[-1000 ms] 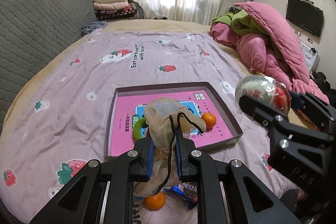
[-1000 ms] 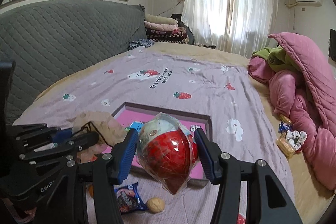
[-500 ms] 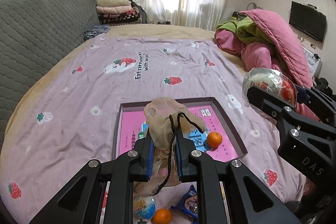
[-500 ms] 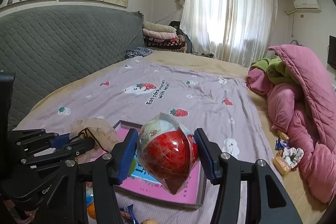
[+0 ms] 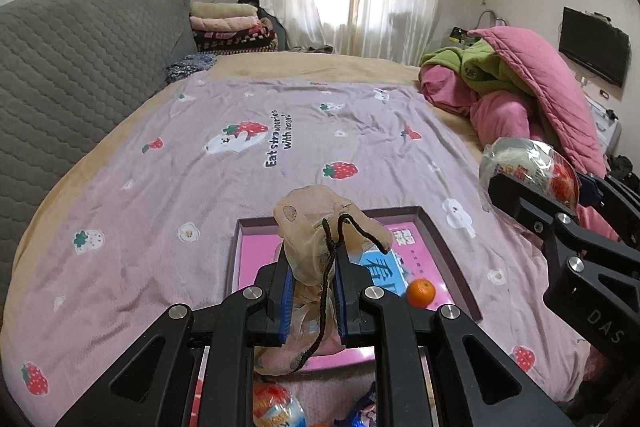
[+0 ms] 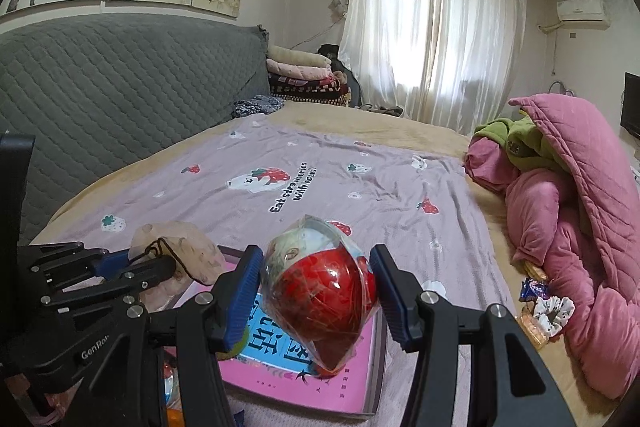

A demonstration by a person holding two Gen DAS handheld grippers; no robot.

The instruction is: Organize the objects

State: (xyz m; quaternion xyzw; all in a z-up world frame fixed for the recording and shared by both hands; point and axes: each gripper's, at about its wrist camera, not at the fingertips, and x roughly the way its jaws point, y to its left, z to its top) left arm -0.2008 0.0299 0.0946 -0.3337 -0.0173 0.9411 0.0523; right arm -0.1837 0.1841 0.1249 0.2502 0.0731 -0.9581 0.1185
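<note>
My left gripper [image 5: 312, 287] is shut on a beige drawstring pouch [image 5: 320, 227] and holds it up over the near edge of a shallow pink-lined box [image 5: 448, 247] on the bed. A small orange [image 5: 421, 292] lies in the box. My right gripper [image 6: 316, 291] is shut on a red and white plastic-wrapped egg toy [image 6: 320, 287], held above the box [image 6: 372, 379]. The egg toy also shows at the right of the left wrist view [image 5: 528, 167]. The pouch shows at the left of the right wrist view [image 6: 180, 247].
Below the left gripper lie a wrapped egg toy [image 5: 276, 407] and a blue snack packet [image 5: 368, 411]. A pink and green quilt heap [image 6: 568, 219] sits at the right, with snacks and a scrunchie [image 6: 548, 307] beside it. A grey headboard [image 6: 100, 87] runs along the left.
Both grippers have risen and drawn back with their loads, so the box now sits lower and nearer in both views. Neither grip has changed.
</note>
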